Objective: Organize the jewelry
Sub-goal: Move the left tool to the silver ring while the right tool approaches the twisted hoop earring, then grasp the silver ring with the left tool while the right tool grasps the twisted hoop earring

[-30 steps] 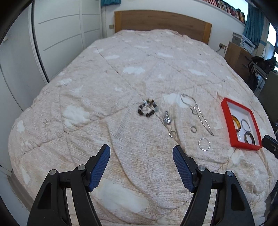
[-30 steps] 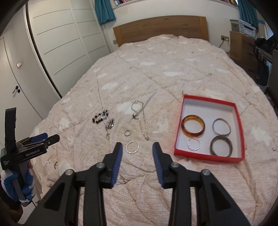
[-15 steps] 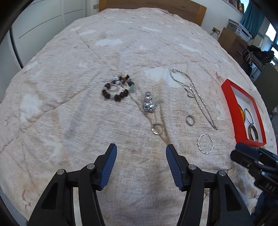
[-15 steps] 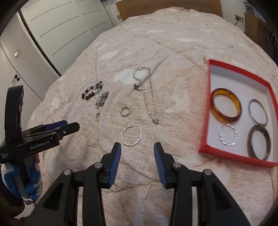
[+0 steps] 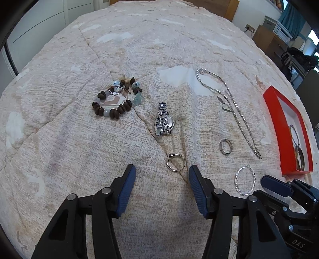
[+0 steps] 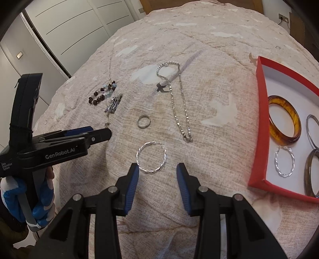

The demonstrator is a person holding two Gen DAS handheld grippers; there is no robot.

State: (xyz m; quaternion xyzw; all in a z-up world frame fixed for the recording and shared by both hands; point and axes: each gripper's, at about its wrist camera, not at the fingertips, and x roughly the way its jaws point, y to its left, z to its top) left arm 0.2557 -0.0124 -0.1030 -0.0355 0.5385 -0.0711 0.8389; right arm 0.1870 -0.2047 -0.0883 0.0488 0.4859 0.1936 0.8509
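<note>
Jewelry lies on a beige bedspread. My left gripper is open, low over the bed, with a small silver ring just ahead between its fingertips. Beyond lie a silver watch, a beaded bracelet, a plain ring and a silver chain. My right gripper is open, with a twisted silver hoop just in front of its tips. The red tray at the right holds an amber bangle, a second twisted hoop and two metal bangles.
The left gripper shows in the right wrist view, held by a blue-gloved hand. A wooden headboard, white wardrobe doors on the left and a wooden cabinet on the right surround the bed.
Both grippers have moved forward and down toward the bedspread. The left now sits close to the small ring, the right close to the twisted hoop. The left jaws have narrowed a little.
</note>
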